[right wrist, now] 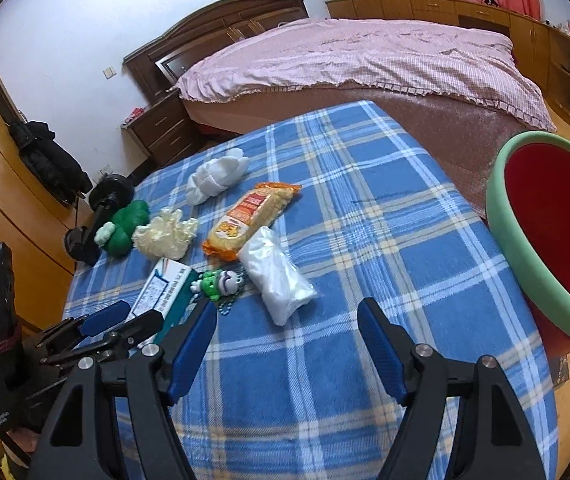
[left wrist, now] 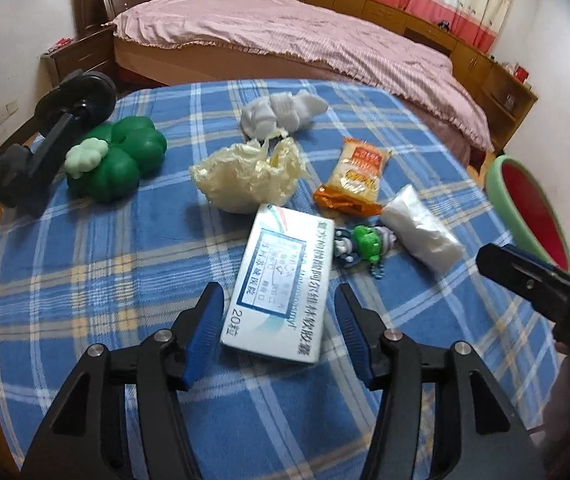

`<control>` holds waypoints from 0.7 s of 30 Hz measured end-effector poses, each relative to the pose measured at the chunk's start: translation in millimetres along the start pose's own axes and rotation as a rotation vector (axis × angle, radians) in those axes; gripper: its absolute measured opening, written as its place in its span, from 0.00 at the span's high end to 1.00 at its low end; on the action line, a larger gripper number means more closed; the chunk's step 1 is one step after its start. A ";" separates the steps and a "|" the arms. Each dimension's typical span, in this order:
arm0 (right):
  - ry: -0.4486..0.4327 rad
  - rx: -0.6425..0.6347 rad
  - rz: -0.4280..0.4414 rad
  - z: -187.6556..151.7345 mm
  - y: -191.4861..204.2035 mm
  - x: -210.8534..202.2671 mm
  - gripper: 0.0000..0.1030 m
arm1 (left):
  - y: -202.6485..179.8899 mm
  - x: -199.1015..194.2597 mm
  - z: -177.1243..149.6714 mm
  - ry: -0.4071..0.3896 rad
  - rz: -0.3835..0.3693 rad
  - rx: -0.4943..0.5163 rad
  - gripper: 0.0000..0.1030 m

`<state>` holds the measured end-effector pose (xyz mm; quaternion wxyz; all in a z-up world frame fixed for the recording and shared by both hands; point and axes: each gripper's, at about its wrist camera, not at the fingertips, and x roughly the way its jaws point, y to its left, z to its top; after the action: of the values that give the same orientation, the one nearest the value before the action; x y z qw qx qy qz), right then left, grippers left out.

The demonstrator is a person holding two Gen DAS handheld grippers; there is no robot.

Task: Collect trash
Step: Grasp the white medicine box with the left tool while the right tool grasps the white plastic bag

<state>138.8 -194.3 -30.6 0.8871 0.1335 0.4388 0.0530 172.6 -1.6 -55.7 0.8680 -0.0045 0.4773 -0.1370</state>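
Two jaws apart, medicine box (left wrist: 281, 284) between, possibly untouched

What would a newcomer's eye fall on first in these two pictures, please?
Probably the blue plaid tablecloth strewn with litter: a white medicine box lying between the open left gripper fingers, and an orange snack packet beyond it. Next, the red bucket with a green rim at the table's right edge.
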 end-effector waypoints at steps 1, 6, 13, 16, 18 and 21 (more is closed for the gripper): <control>0.003 -0.002 -0.003 0.7 0.2 2.1 0.27 | -0.1 2.8 0.2 0.002 0.009 0.005 0.44; 0.014 -0.044 -0.025 0.0 5.9 14.3 0.27 | 2.7 12.2 0.3 -0.004 0.018 -0.008 0.44; 0.033 -0.106 -0.033 -0.4 14.3 31.3 0.33 | 10.7 11.3 -0.8 -0.028 0.012 -0.048 0.47; 0.042 -0.120 -0.030 -0.4 15.1 38.2 0.41 | 12.1 9.9 -2.6 -0.033 0.020 -0.061 0.48; 0.043 -0.118 -0.028 -0.8 13.3 40.8 0.47 | 13.6 7.6 -4.1 -0.034 0.023 -0.086 0.48; 0.048 -0.108 -0.026 -1.4 8.4 44.7 0.52 | 18.4 2.9 -6.7 -0.042 0.013 -0.134 0.48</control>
<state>165.1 -176.6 -63.2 0.8828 0.0784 0.4581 0.0682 172.8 16.2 -64.4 0.8765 -0.0625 0.4671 -0.0988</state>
